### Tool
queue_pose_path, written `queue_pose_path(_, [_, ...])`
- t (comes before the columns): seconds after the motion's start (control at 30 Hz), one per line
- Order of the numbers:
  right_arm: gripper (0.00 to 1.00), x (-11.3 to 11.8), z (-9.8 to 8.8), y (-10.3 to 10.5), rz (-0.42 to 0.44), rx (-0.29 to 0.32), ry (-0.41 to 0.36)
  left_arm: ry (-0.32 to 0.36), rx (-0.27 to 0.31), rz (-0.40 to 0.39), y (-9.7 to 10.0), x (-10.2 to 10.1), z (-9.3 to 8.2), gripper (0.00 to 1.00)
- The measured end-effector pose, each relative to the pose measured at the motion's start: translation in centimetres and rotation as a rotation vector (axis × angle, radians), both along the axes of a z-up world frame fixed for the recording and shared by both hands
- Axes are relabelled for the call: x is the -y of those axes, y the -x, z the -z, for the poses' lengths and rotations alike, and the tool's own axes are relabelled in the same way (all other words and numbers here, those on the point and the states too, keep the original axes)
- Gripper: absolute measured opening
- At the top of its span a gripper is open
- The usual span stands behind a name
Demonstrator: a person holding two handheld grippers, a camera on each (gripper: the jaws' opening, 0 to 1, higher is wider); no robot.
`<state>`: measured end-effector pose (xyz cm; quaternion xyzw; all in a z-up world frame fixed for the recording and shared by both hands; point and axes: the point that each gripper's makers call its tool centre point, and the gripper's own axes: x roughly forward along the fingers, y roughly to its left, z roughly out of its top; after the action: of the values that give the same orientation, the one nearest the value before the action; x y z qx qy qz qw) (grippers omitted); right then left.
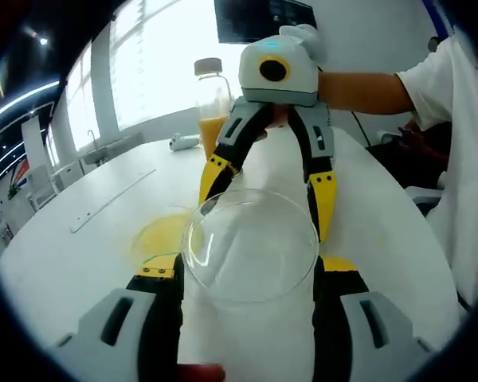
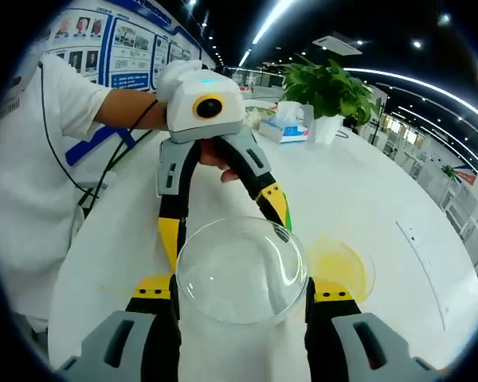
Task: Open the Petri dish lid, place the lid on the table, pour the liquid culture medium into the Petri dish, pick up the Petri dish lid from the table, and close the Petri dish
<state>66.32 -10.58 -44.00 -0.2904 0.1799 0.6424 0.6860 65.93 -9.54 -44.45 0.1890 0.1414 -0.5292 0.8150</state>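
White table (image 1: 80,239) bears a yellow-filled Petri dish (image 2: 340,269) beside windows (image 1: 143,64).

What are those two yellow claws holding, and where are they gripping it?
The clear Petri dish lid, by its rim: the left hand-held gripper and right hand-held gripper seem to clamp it from opposite sides, above the table.

Lid (image 1: 251,247): clear, colourless glass.
Dish (image 2: 341,267): clear, holding yellow liquid.
Bottle (image 1: 212,103): clear with orange liquid — pale beige cap.
Table (image 1: 88,239): plain white.
Left gripper (image 1: 247,274): grey body, black jaws with yellow pads.
Right gripper (image 2: 240,286): the same grey, black and yellow.
Plant (image 2: 328,89): green leaves — white pot.
Sleeve (image 2: 40,119): white.
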Motion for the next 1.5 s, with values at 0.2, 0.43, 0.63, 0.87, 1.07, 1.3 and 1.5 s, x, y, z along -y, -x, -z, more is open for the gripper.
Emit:
queue_pose_path(0.2, [0.58,-0.3,-0.6,-1.0,0.011,0.028,0.02,-0.028,0.03,0.003,-1.4,-0.3,-0.7,0.57])
queue_pose_path(0.43, [0.58,-0.4,-0.7,-2.8,0.028,0.059,0.049,-0.059,0.064,0.009,-3.0,-0.3,-0.9,0.57])
queue_pose_path(0.63, [0.58,-0.5,-1.0,-4.2,0.041,0.134,0.092,-0.093,0.125,0.003,-4.7,-0.6,-1.1,0.57])
queue_pose_path(0.87, [0.58,-0.5,-0.5,-6.6,0.058,0.163,0.159,-0.143,0.153,-0.015,-7.1,-0.5,-0.8,0.57])
queue_pose_path(1.07, [0.58,-0.6,-0.5,-7.7,0.074,0.186,0.19,-0.166,0.171,-0.018,-8.5,-0.6,-0.7,0.57])
queue_pose_path(1.3, [0.58,-0.3,0.1,-8.9,0.094,0.176,0.244,-0.188,0.154,-0.017,-9.3,-0.5,0.0,0.57])
queue_pose_path(1.5, [0.58,-0.3,0.8,-9.8,0.097,0.159,0.253,-0.205,0.142,-0.016,-9.7,-0.6,0.6,0.58])
